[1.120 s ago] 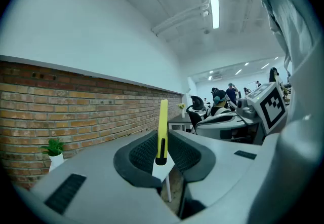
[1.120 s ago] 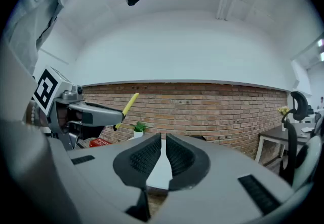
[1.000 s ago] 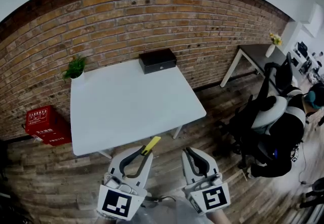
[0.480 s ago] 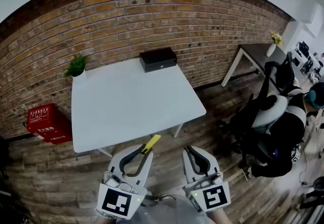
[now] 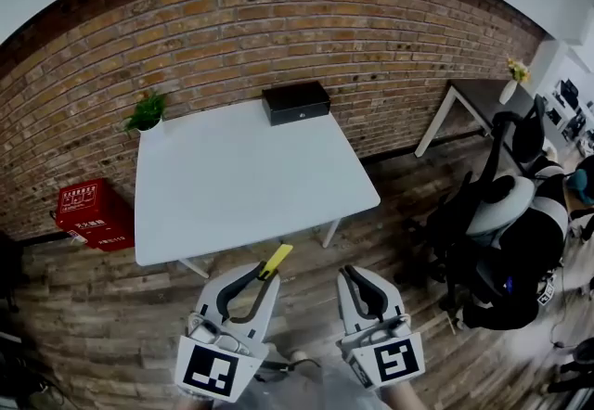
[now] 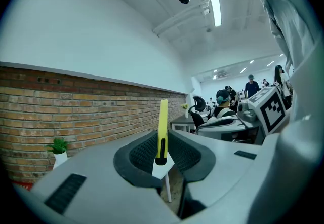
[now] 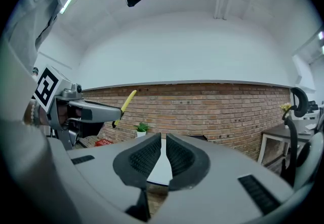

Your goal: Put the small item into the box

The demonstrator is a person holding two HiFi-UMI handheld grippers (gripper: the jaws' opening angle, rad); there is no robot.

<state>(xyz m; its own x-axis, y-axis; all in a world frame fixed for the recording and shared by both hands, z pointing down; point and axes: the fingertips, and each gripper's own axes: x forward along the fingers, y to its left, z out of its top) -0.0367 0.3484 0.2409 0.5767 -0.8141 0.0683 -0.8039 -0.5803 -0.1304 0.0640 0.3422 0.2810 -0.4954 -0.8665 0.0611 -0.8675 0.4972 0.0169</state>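
You clamp the yellow item (image 5: 276, 261) in your left gripper (image 5: 262, 275) for carrying to the black box (image 5: 295, 102) well ahead; right gripper (image 5: 353, 276) narrow, empty

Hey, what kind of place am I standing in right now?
Most likely an office, perhaps open-plan: a white table stands against a brick wall, office chairs sit to the right, and the left gripper view shows people further back under ceiling lights.

Head view shifts slightly: worktop (image 5: 251, 185), black box (image 5: 295, 102), plant (image 5: 147, 111) and red case (image 5: 93, 213) sit marginally higher and further right in frame.
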